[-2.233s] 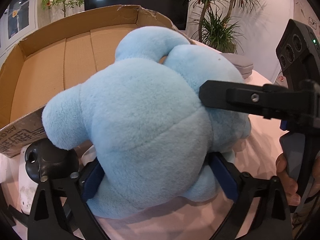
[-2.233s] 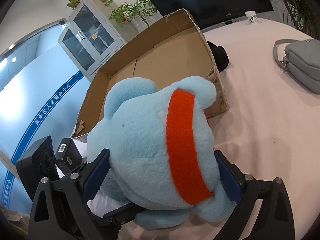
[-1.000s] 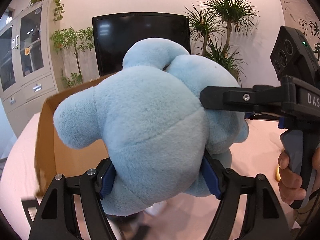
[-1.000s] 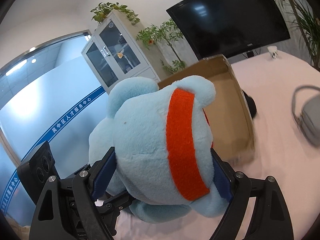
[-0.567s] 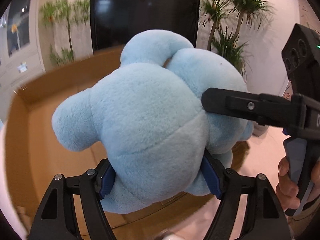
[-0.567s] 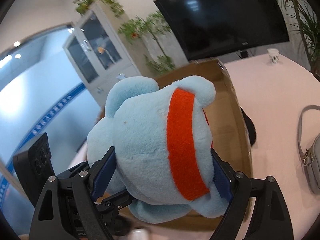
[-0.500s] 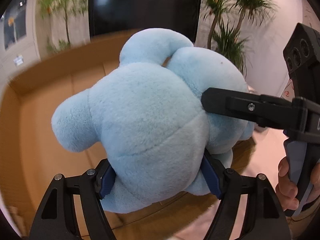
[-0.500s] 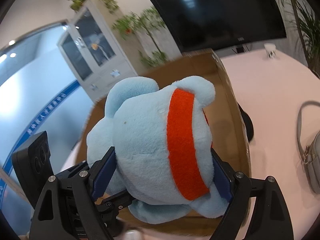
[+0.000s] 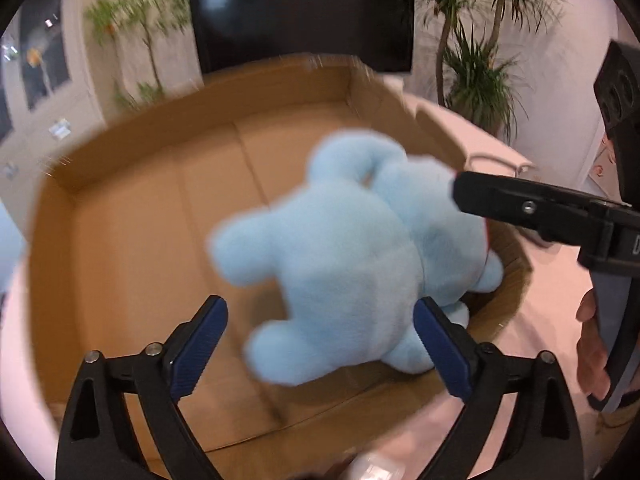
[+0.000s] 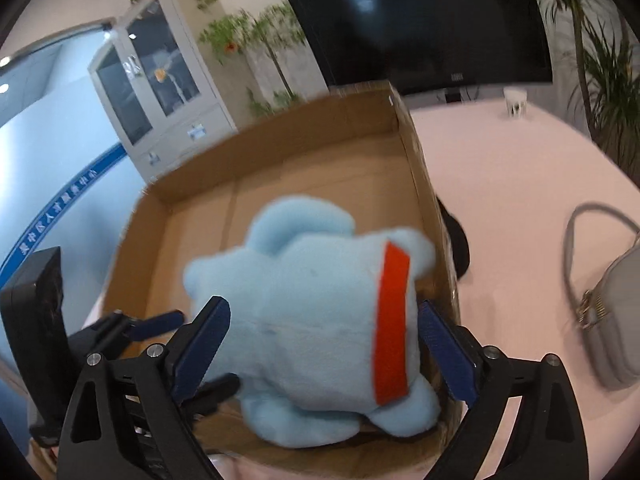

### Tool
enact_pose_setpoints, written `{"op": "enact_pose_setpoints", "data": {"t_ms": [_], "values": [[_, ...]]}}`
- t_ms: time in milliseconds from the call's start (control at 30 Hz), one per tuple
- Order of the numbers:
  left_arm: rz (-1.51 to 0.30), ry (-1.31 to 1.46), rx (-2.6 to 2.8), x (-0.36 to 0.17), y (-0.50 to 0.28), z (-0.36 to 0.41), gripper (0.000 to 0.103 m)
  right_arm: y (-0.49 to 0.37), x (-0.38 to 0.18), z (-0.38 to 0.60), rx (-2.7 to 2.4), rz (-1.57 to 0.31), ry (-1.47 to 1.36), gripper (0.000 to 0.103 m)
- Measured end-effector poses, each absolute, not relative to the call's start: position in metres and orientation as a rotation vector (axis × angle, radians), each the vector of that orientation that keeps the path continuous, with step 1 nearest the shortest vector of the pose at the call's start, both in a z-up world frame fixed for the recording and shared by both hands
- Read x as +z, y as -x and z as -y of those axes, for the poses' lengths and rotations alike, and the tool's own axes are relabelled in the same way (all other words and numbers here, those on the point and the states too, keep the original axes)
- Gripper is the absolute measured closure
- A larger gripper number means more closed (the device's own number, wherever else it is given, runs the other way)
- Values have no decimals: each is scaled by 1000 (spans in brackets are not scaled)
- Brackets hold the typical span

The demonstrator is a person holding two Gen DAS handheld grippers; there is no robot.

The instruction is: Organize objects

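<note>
Now the plush (image 9: 360,264) lies blurred inside the box (image 9: 132,216), toward the box's right wall in the left wrist view, its pale blue body filling the centre and right of that frame. In the right wrist view the plush (image 10: 316,320) sits low and centre, its red band (image 10: 390,328) running down its right side, close to the right wall of the box (image 10: 200,216).

Both grippers have just been opening. The left gripper (image 9: 320,348) stands at the bottom of its frame with its jaws wide apart; the left pad is clear of the plush with bare cardboard beside it, and the right pad sits just at the plush's lower edge, though the blur leaves it unclear whether it touches. The right gripper (image 10: 322,348) likewise has its jaws spread, the plush between them; its pads look free of the fur, so the toy appears released.

At the right of the left wrist view the right gripper (image 9: 536,210) reaches in, one black finger just beside the plush's head, with a hand (image 9: 596,352) on its grip at the lower right edge. At the lower left of the right wrist view the left gripper (image 10: 160,326) shows over the box's near edge.

The box rests on a pink desk (image 10: 500,184). A grey bag (image 10: 612,308) lies on it at the right edge, and a TV (image 10: 420,20) hangs at the upper centre.
</note>
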State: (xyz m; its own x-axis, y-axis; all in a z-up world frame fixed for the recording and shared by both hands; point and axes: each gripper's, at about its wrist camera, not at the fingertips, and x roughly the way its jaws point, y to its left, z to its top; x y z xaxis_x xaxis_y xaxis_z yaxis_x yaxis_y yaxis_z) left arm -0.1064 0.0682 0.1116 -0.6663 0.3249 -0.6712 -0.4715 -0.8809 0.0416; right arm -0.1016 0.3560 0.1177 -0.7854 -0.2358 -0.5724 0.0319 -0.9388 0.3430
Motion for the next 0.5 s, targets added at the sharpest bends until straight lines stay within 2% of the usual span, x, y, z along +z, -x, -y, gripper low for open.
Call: {"op": "enact_pose_setpoints", "data": {"t_ms": [100,233,400,500], "values": [[-251,831,2578,146,80,-26,1,68,142,-343,-2826,425,-839,1],[-159,712,2541,158,20,37,1,17,149,-305,-2687,311,-727,0],[-248,805,2566,121,-23,60,1,4,107,-261,-2453,299,-876,0],[-211,949,2536,89,-15,58,1,12,75,-235,-2394,255,-979,0]]}}
